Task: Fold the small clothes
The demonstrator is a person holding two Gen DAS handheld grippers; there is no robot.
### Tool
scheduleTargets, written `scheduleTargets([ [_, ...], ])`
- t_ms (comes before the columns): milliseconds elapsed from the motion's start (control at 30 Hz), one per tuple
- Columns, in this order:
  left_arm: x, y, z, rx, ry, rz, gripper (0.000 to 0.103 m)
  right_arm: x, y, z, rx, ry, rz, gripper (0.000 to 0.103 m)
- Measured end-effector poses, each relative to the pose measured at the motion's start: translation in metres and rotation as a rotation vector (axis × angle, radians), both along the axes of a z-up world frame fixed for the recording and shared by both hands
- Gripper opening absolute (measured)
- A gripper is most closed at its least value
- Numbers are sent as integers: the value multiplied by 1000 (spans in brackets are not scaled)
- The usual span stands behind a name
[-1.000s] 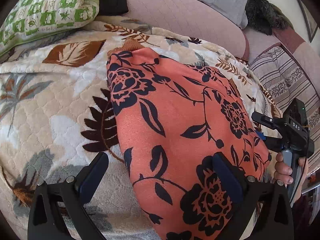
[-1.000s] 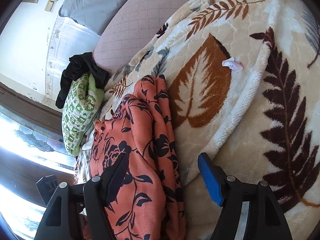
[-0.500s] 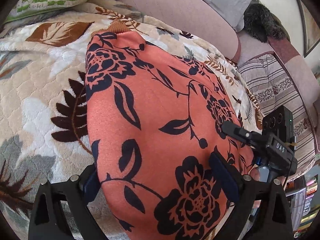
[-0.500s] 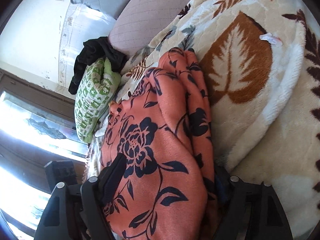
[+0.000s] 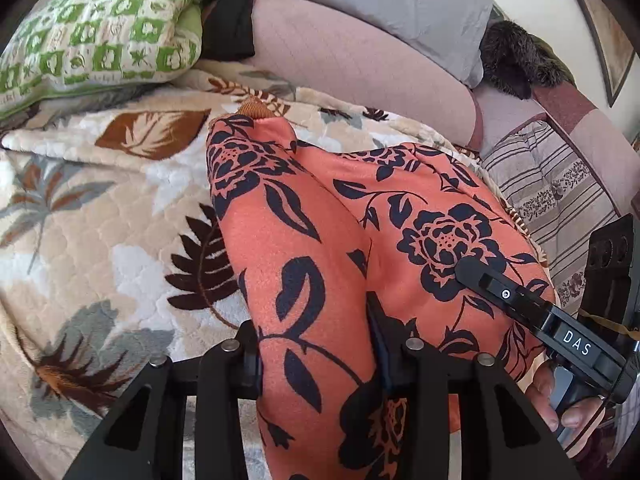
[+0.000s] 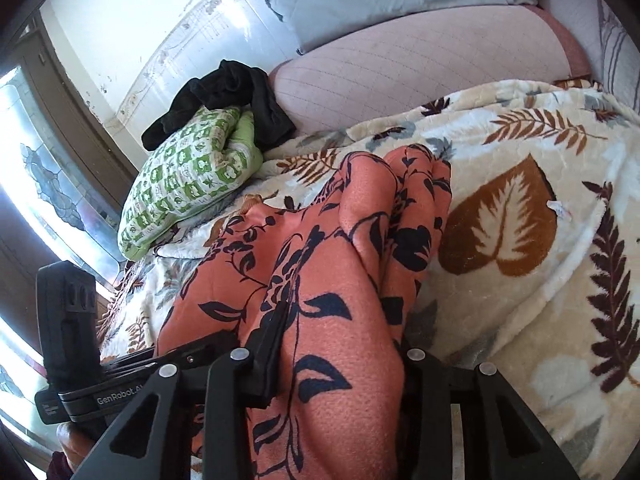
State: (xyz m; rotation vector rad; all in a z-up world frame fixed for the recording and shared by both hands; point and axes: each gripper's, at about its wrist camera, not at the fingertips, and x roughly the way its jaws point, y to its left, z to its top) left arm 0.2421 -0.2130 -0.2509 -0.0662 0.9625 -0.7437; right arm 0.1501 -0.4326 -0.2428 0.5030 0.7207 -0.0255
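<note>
Garment (image 5: 320, 240): small, fleecy, orange-coral cloth printed with dark navy roses, leaves and thin vines. Surface nap fine and matte. A ribbed rust-brown cuff or hem (image 5: 256, 107) shows at its far end. Lies on the blanket (image 5: 100, 216) of a bed, running lengthwise away from both cameras, bunched into 2 rounded ridges with a deep crease between them. In the right wrist view the far end (image 6: 416, 168) breaks into several narrow folds stacked side by side.

Left gripper (image 5: 316, 360): jaws drawn in on the near end of the left ridge, cloth pinched between them and bulging up over the fingers. Right gripper (image 6: 332, 364): likewise clenched on the garment's near end, fabric filling the gap between the jaws. The 2 grippers sit just beside each other; the right one's body, marked "DAS", crosses the lower right of the left wrist view (image 5: 536, 316), with fingertips of the person's hand (image 5: 560, 400) under it.

Blanket: cream plush, quilted, with brown, rust and grey leaf prints. A small white scrap (image 6: 560, 209) lies on it to the right of the garment, apart from it.

Beyond: green-and-white patterned pillow (image 5: 92, 36) at far left, a black cloth (image 6: 228, 100) draped over it. Pink quilted bolster (image 5: 352, 64) along the head of the bed, grey pillow (image 5: 400, 4) behind. Striped cushion (image 5: 560, 188) at right.
</note>
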Motion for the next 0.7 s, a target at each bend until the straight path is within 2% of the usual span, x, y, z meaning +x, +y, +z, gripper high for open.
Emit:
scheduleTargets([
  [267, -49, 38, 49, 31, -173, 48, 42, -33, 39, 41, -27, -135, 15, 39],
  [500, -82, 75, 65, 58, -230, 112, 42, -54, 83, 55, -71, -193, 38, 39],
  [700, -100, 93, 57, 83, -237, 145, 42, -78, 109, 48, -43, -202, 27, 39],
])
